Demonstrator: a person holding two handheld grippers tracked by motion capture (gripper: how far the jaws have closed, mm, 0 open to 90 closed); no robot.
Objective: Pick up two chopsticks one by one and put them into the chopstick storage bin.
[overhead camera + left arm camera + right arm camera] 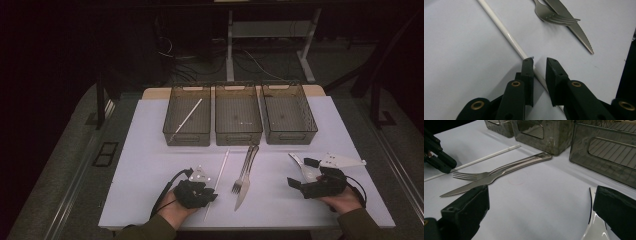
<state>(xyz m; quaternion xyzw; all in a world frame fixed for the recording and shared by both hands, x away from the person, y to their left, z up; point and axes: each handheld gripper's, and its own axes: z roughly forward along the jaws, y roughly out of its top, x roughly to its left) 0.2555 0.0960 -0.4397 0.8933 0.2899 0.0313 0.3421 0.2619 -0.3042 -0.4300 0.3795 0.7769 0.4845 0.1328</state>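
- Left gripper (539,61): jaws parted, straddling the near part of a white stick (506,37) that lies flat on the tabletop (150,165). No squeeze yet; the placement suggests a pick-up about to close.
- Right gripper (539,202): jaws spread wide, grasping nothing, held low at the near right beside a spoon (300,165), probably lined up as its next target.
- Fork (243,172) and knife (245,192) lie overlapped at near centre, between the two grippers, apparently awaiting sorting.
- Three bins sit in a row along the far side. The left bin (172,131) already holds a second white stick (189,118), so matching items likely go there.
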